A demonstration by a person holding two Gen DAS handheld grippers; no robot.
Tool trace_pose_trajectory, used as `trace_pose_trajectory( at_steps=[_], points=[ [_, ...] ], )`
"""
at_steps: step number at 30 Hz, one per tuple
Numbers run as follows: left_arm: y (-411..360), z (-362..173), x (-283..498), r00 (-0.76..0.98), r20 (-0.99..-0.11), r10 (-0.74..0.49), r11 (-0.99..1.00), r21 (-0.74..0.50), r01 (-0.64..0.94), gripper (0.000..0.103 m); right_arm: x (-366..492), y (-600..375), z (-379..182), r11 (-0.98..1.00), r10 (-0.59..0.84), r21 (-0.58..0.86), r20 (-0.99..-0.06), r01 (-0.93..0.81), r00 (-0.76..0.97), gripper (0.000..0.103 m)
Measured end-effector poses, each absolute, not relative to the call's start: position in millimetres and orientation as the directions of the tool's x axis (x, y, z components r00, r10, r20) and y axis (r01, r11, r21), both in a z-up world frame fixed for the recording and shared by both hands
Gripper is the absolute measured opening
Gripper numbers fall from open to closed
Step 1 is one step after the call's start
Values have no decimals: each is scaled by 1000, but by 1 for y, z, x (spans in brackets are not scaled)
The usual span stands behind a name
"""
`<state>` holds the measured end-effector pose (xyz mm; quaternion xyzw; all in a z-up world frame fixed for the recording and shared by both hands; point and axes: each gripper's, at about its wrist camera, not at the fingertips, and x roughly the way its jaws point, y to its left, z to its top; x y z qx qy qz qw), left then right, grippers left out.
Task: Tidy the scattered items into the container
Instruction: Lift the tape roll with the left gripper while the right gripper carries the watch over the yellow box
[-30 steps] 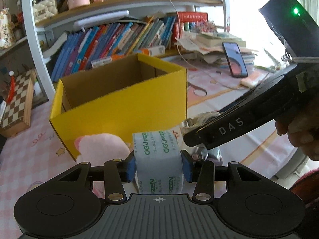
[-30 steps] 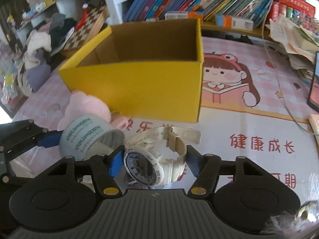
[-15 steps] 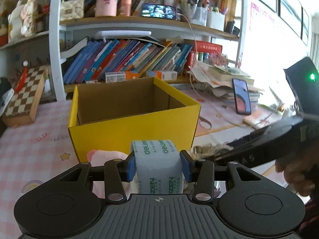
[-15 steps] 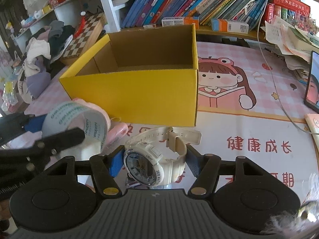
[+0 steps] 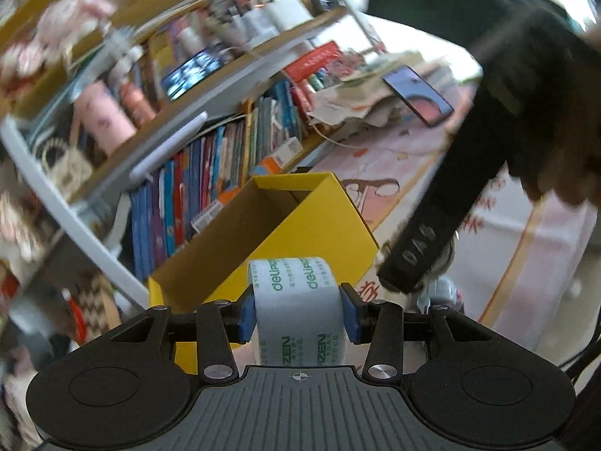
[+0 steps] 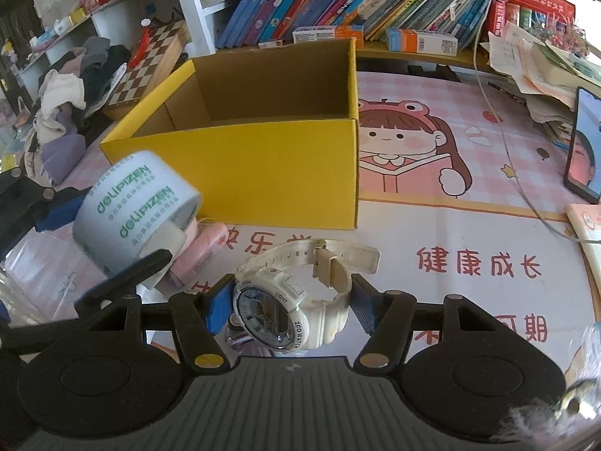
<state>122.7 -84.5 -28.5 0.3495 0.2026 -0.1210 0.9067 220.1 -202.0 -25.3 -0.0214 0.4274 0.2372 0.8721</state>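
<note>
Left wrist view, tilted and blurred: left hand-held gripper (image 5: 301, 314) clamps a roll of printed packing tape (image 5: 298, 300) between its blue pads, raised in front of the yellow cardboard box (image 5: 300, 225). Right wrist view: right hand-held gripper (image 6: 290, 306) holds a white digital watch (image 6: 296, 300) low over the desk (image 6: 469, 233), near the box's (image 6: 270, 173) front wall. Tape roll (image 6: 135, 214) is at left, above a pink item (image 6: 203, 244).

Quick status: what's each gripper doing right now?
Left gripper: shut on the tape roll.
Right gripper: shut on the watch.
</note>
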Motion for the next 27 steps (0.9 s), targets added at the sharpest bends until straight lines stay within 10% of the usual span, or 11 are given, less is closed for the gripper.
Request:
trace_pose_trajectory(
  at_steps=[8,27],
  points=[
    [-94,-37,118,915,-401,-44,640,691,334,43,219,-206,-26,889,394,171,-759,-424,519,62],
    [-53,28,110,953,-281,-111,868,440,230,43,214,-202,12,848,475,175,-670,-501,570,61]
  ],
)
